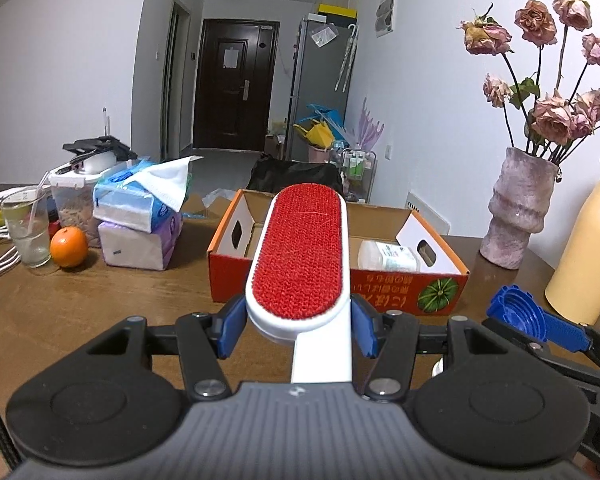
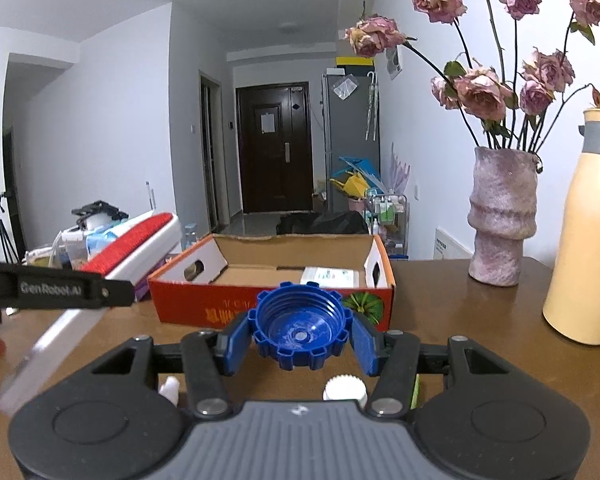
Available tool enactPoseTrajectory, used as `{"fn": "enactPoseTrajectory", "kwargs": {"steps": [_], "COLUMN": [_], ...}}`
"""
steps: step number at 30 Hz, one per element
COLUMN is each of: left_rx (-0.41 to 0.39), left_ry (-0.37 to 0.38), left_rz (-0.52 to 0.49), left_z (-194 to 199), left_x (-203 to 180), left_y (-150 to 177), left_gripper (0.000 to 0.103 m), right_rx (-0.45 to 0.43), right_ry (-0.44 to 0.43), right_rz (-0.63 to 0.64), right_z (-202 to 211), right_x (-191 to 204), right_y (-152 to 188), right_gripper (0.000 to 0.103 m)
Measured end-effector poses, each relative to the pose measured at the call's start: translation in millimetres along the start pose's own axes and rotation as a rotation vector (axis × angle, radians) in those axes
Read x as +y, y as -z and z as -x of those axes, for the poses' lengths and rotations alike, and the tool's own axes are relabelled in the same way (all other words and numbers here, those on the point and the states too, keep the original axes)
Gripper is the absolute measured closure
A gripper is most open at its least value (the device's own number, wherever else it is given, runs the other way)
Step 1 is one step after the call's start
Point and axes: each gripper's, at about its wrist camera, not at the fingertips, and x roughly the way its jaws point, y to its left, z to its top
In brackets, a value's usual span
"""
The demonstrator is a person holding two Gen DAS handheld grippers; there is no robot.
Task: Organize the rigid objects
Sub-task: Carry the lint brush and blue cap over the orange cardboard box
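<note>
1. On table [image 1: 100, 320]: 1 box [image 1: 380, 292], orange-red, open-topped, with a pumpkin picture on its front wall.
2. Inside box: 1 white bottle [image 1: 388, 256] lying on its side toward the right end; label too small to read.
3. Left of box: 2 tissue packs [image 1: 140, 220] stacked, 1 orange [image 1: 69, 247], 1 glass [image 1: 24, 228] with a straw, 1 lidded tub [image 1: 74, 196].
4. Right of box: 1 vase [image 2: 500, 216] with dried roses, 1 cream flask [image 2: 584, 232] beside it.
5. Between left gripper [image 1: 299, 322] pads: 1 lint brush [image 1: 300, 248], white body, red face up; blue pads pressed on both sides of its neck, jaws partly closed on it.
6. Brush head pointing forward out of the jaws, overlapping the box's near wall and interior in the left view; handle running back under the gripper body.
7. Between right gripper [image 2: 299, 340] pads: 1 blue cap [image 2: 300, 334], notched rim, open side facing the camera; pads tight against its 2 sides, jaws partly closed.
8. Cap in front of the box's near wall, just by the pumpkin picture.
9. Under right gripper: 2 small white caps [image 2: 345, 390] partly hidden; what they belong to cannot tell.
10. Side by side: 2 grippers, near each other, both facing the box.
</note>
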Motion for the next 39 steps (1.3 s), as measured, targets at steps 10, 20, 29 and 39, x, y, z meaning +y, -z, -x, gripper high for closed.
{"fn": "enactPoseTrajectory", "kwargs": {"steps": [10,20,29,39], "left_rx": [-0.013,-0.028,-0.034,-0.039], "left_ry": [-0.008,-0.022,-0.031,-0.046], "left_rz": [0.003,-0.005,-0.009,-0.019], "left_z": [-30,-62,-91,-117], "left_x": [-3,-7,-8,-9], "left_y": [-16,-32,-46,-56], "left_gripper": [0.047,0.046,0.046,0.046], "right_rx": [-0.015,-0.014,-0.011,0.003], "right_ry": [-0.003,-0.013,-0.009,0.002], "right_rz": [-0.016,-0.033,-0.036,-0.026], "right_z": [-32,-68,-101,-130], "right_x": [1,1,2,6], "right_y": [-15,-30,-40,-47], "right_gripper": [0.05,0.05,0.05,0.05]}}
